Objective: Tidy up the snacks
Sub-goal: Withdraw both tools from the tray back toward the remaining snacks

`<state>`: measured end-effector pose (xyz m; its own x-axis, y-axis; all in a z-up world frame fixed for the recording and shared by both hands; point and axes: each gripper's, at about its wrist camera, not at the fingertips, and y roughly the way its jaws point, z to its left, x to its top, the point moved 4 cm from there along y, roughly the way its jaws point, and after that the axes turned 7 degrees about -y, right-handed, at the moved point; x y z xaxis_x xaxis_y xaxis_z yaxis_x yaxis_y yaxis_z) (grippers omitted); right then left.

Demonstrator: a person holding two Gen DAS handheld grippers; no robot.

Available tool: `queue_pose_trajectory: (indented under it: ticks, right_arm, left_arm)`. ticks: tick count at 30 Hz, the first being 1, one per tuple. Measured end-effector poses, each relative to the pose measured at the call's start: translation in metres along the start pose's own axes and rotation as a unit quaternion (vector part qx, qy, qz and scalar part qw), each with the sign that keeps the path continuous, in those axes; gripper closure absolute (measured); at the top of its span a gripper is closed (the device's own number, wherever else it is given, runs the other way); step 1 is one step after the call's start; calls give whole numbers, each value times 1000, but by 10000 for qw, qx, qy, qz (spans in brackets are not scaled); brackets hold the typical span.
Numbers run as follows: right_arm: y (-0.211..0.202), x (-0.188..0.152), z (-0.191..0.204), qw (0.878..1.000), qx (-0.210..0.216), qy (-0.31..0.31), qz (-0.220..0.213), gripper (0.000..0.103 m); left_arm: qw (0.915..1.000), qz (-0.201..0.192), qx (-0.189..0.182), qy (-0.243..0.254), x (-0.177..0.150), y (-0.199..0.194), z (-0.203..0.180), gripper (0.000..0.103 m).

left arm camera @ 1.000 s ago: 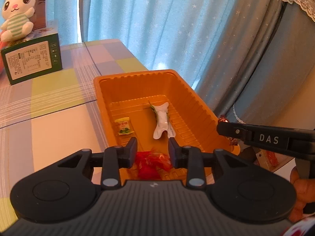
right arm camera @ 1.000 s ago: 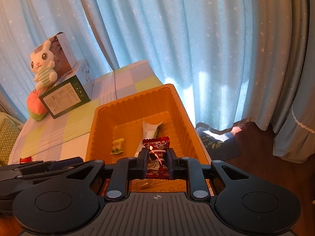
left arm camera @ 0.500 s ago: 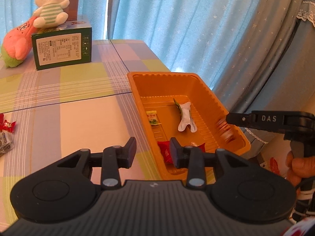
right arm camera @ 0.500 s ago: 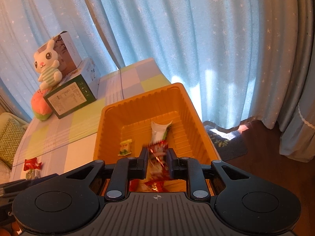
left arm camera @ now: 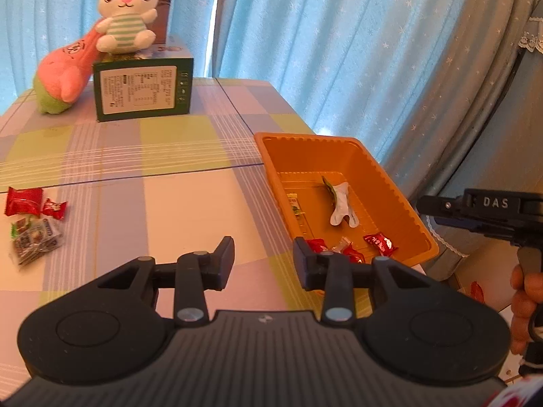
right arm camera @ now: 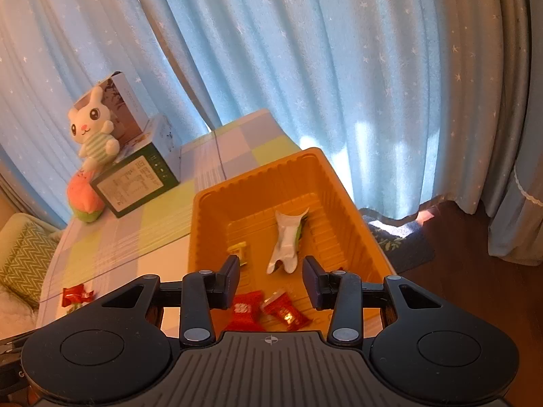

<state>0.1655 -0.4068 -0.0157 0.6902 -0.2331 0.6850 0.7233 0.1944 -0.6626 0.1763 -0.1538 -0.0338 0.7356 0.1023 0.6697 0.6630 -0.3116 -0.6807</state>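
Observation:
An orange tray [left arm camera: 400, 196] [right arm camera: 200, 224] sits at the table's right edge. Inside lie a white wrapper [left arm camera: 341, 205] [right arm camera: 286, 240], a small yellow-green packet [left arm camera: 294, 205] [right arm camera: 240, 251] and red snack packets [left arm camera: 380, 241] [right arm camera: 286, 312]. My right gripper [right arm camera: 270, 279] hangs over the tray's near end; its jaws are opening, with nothing between them and the red packets lying below. Over the tabletop just left of the tray, my left gripper [left arm camera: 264, 259] is open and empty. Loose snacks [left arm camera: 32, 224] [right arm camera: 76, 295] lie at the table's left.
A green box [left arm camera: 142, 93] [right arm camera: 135, 183] with a plush rabbit [left arm camera: 125, 23] [right arm camera: 93, 129] and a pink plush [left arm camera: 64, 74] stands at the table's far side. Blue curtains hang behind. A hand [left arm camera: 526, 305] holds the right gripper's handle beyond the table's right edge.
My right gripper opened and let go of the red packet, which dropped into the tray. My left gripper swung left, away from the tray and out over the tabletop.

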Motion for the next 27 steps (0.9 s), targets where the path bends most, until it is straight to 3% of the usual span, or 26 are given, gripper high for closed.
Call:
queue_pose_trajectory:
  ticks: [12, 27]
  right_arm:
    - [-20, -39, 74, 9987, 370, -306, 159, 61]
    - [-16, -71, 141, 9935, 632, -849, 428, 59]
  left_arm:
    - [9991, -263, 321, -106, -14, -61, 46, 56]
    - [9951, -431, 817, -363, -31, -110, 122, 50]
